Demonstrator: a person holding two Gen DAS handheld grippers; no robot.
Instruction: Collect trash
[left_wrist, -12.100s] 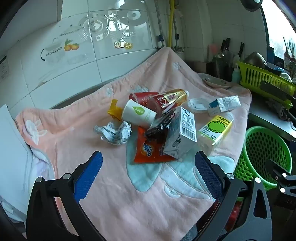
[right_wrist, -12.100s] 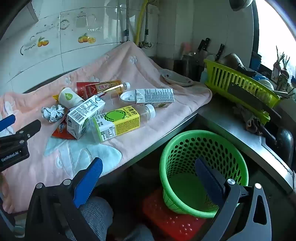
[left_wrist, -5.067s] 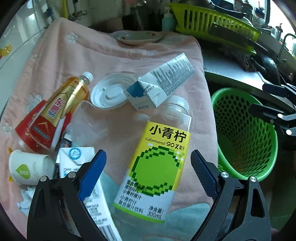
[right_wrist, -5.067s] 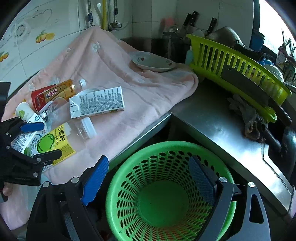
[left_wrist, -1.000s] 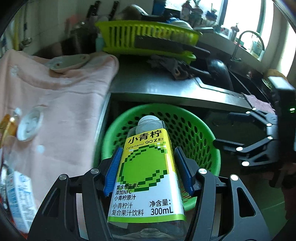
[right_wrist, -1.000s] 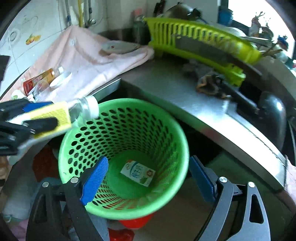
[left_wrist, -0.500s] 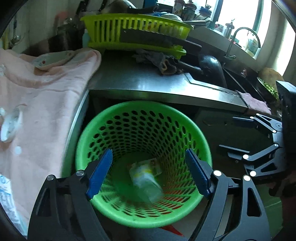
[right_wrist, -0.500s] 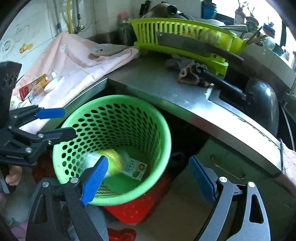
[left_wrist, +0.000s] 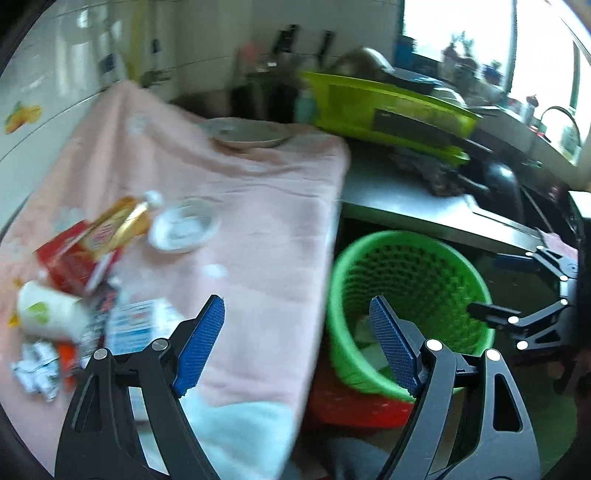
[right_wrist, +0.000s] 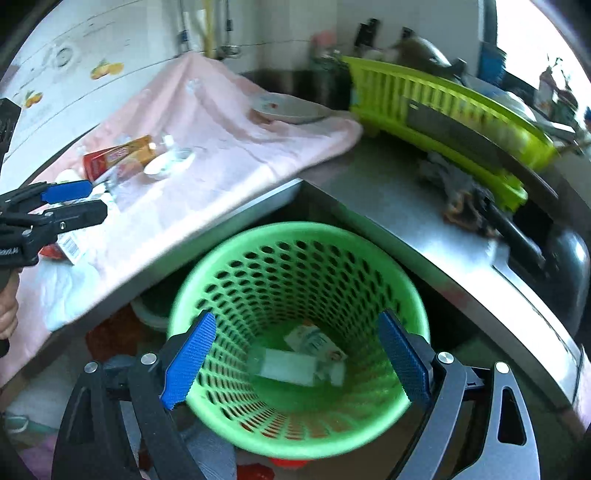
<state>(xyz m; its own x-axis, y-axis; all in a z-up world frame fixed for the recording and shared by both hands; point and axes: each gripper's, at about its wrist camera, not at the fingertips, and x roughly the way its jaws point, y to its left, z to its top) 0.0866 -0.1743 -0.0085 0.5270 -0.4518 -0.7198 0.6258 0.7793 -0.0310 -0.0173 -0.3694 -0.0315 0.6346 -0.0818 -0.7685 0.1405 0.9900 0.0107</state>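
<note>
Two tools, both spread wide with nothing between their blue pads. My right tool (right_wrist: 295, 354) hangs over the mouth of the green basket (right_wrist: 369, 439); at the basket's bottom lie a clear bottle (right_wrist: 284, 367) on its side and a small carton (right_wrist: 314, 343) touching it. My left tool (left_wrist: 295, 343) sits beside the basket, over the edge of the pink towel (left_wrist: 258, 229) that covers the counter (right_wrist: 406, 206). Remaining trash lies on the towel, well away from the basket on the side toward the tiled wall: a gold-and-red bottle (left_wrist: 122, 225) resting on a red packet (left_wrist: 66, 258), a white lid (left_wrist: 183, 229) just beside the bottle's cap, a paper cup (left_wrist: 48, 314) on its side, a blue-and-white carton (left_wrist: 140, 325), and crumpled white paper (left_wrist: 35, 369). The left view is motion-blurred, so labels are unreadable. Beyond the basket on the counter: a plate (right_wrist: 288, 107) on the towel's far corner, a yellow-green dish rack (right_wrist: 443, 110), and a rag (right_wrist: 458, 192).
</note>
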